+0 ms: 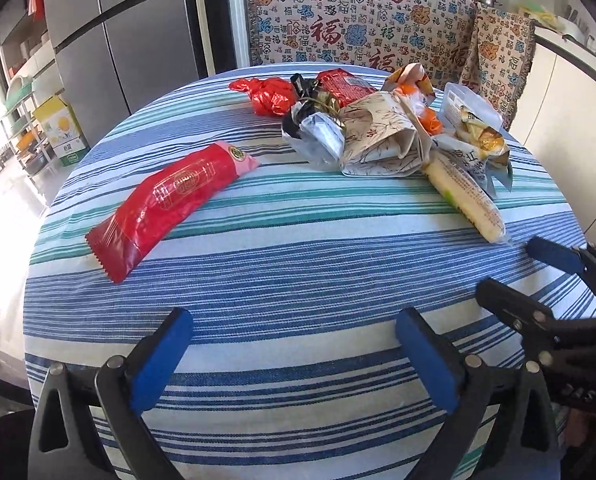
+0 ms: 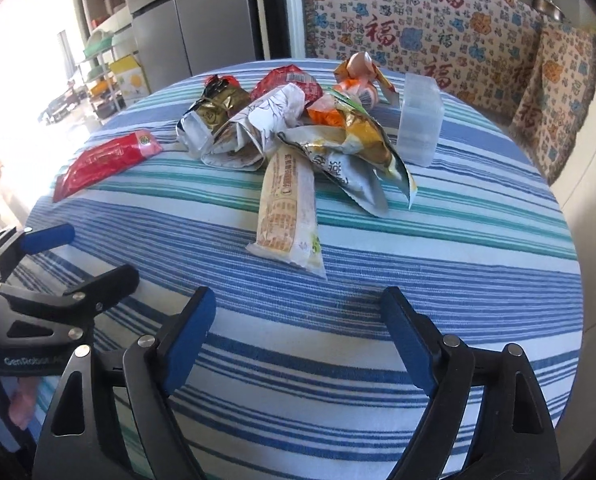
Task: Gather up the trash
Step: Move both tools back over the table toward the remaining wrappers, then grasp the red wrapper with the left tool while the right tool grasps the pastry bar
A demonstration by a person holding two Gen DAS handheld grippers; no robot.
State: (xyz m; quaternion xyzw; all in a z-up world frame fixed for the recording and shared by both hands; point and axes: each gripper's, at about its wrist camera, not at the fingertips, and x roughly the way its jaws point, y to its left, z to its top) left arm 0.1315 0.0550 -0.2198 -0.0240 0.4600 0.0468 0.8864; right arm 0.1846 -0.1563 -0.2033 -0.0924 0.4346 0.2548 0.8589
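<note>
A round table with a striped cloth carries a heap of wrappers. A long red wrapper lies apart on the left, also seen in the right wrist view as the red wrapper. A pale yellow wrapper sticks out of the heap toward me. My left gripper is open over bare cloth, short of the red wrapper, nothing between its fingers. My right gripper is open just short of the yellow wrapper, also holding nothing. Each gripper shows at the edge of the other's view.
A clear plastic box stands at the heap's right. A crumpled red bag lies at the back. Behind the table are a patterned sofa cover, a grey fridge and shelves on the left.
</note>
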